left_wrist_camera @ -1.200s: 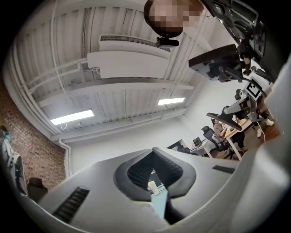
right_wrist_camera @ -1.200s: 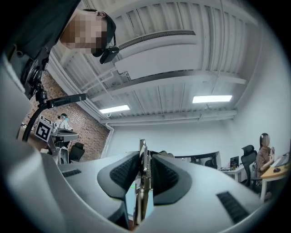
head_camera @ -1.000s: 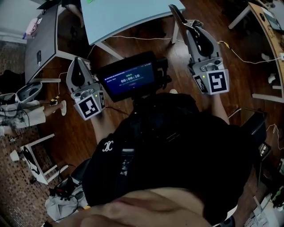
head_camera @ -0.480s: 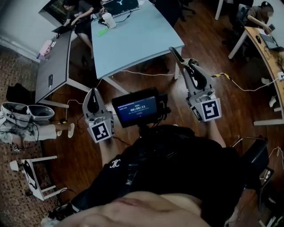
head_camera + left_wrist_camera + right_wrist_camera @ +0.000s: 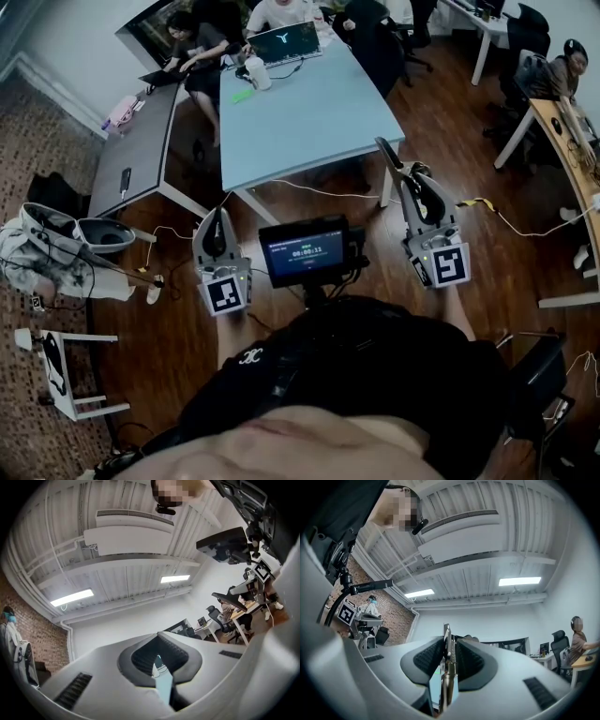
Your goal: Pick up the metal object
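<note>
Fingers [image 5: 423, 658] of right gripper [image 5: 449, 644] clamped on metal object [image 5: 446, 677], upright between them; left gripper [image 5: 157, 657] fingers together, empty. Versus a second earlier, more blue tabletop [image 5: 300, 112] ahead of fingers.

Blue table [image 5: 309, 117] bears laptop [image 5: 285, 42] and cup [image 5: 254, 73].

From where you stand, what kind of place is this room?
Probably a shared open-plan office or lab: a long light-blue table carries a laptop, a person sits working at the neighbouring dark desk, and an office chair stands on the wooden floor.
</note>
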Tool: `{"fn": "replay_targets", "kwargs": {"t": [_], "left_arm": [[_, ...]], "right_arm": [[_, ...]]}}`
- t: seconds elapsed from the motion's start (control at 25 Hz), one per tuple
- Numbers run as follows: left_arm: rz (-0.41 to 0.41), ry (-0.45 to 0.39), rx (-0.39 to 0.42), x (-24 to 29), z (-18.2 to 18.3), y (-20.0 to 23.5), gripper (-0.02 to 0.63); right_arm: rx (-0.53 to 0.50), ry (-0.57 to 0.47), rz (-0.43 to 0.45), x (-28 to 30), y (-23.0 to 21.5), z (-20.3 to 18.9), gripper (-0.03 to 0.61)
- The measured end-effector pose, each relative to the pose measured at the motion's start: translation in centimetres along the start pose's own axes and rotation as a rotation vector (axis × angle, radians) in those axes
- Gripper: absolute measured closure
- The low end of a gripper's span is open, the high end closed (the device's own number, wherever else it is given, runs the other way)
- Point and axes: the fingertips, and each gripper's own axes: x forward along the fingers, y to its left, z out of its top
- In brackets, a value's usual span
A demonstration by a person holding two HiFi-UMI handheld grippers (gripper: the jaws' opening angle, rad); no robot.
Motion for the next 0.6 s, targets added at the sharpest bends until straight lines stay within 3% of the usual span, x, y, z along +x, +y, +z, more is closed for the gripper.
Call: {"fn": "replay_targets", "kwargs": {"t": [0.6], "left_arm": [[-0.005,0.037,-0.012,0.13,0.43,-0.36,0.604]], "right_arm": [[0.017,0.000,0.018,0.27,0.01,-0.22,0.520]]}}
